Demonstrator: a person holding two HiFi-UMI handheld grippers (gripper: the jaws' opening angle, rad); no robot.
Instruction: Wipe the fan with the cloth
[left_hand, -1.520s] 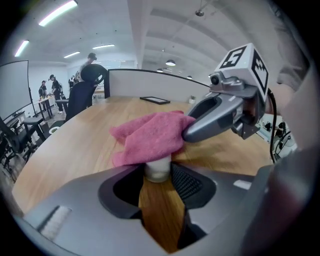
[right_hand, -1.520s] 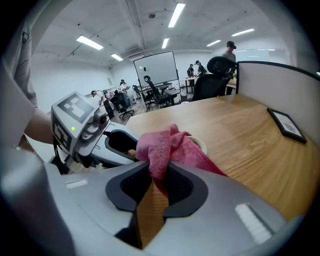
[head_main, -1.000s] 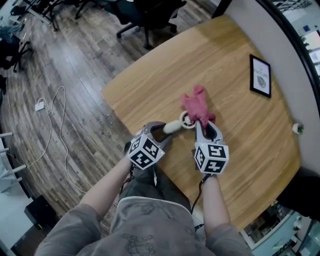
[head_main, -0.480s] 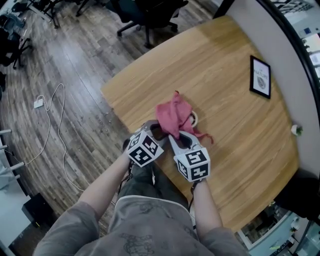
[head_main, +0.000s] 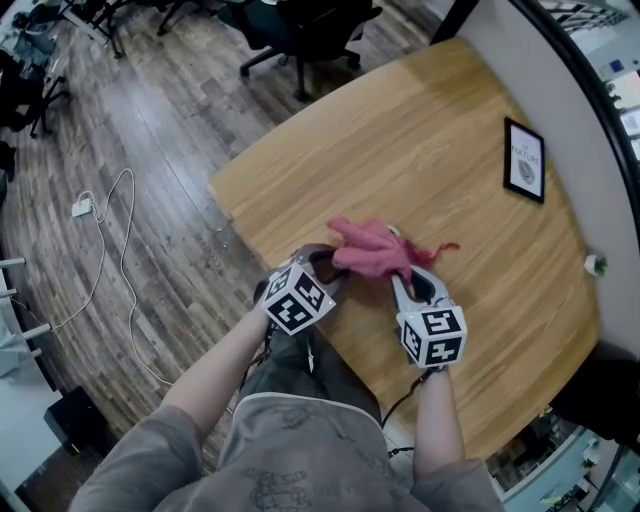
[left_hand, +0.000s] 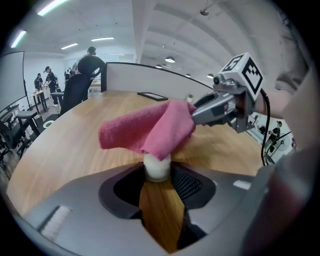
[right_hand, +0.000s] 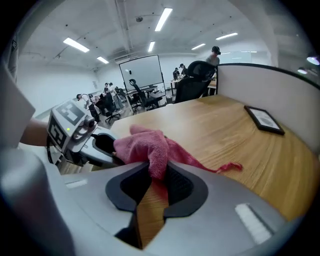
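Draping above the counter (head_main: 480, 200) in the head view, the pink cloth (head_main: 375, 250) spans both tools. Left gripper view: the left hand-held gripper (left_hand: 159, 186) clamps the fan (left_hand: 157, 169) by its handle, which points straight ahead under the cloth. Right gripper view: the right hand-held gripper (right_hand: 152, 182) pinches the cloth, fan to its left

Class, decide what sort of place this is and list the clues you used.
Probably an open-plan office or lab: wheeled office chairs, a whiteboard and ceiling strip lights beyond a wooden table.
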